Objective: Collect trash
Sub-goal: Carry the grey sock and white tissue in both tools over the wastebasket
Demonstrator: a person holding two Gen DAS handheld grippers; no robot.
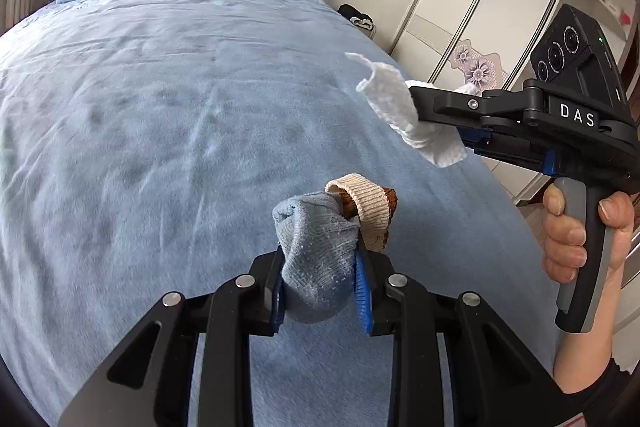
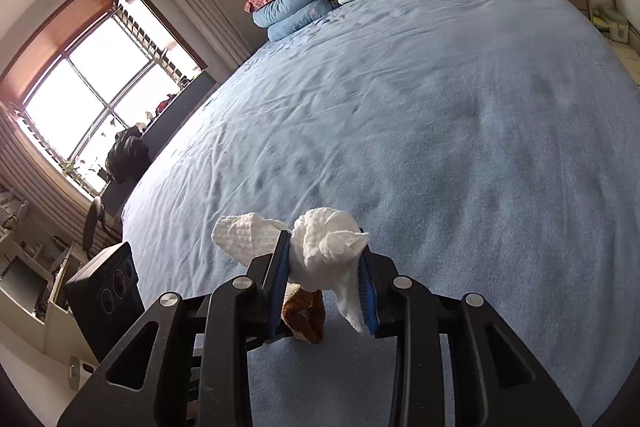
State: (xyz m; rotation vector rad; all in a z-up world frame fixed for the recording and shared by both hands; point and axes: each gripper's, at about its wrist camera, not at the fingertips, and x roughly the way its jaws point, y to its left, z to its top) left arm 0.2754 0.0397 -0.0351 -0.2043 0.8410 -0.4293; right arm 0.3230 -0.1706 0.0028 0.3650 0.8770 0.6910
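The left claw (image 1: 320, 283) pinches bunched socks (image 1: 320, 259); the right claw (image 2: 326, 283) pinches a crumpled tissue (image 2: 320, 255). Both are held above the bed (image 1: 160, 107), which looks cleared. Judging by this, only disposal remains; no bin is visible.

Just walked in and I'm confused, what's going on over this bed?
A person is holding a gripper in each hand above the blue bedspread. The left gripper is clamped on a grey-blue sock bundled with a beige and brown one. The right gripper is clamped on a crumpled white tissue. Both are lifted clear of the bed.
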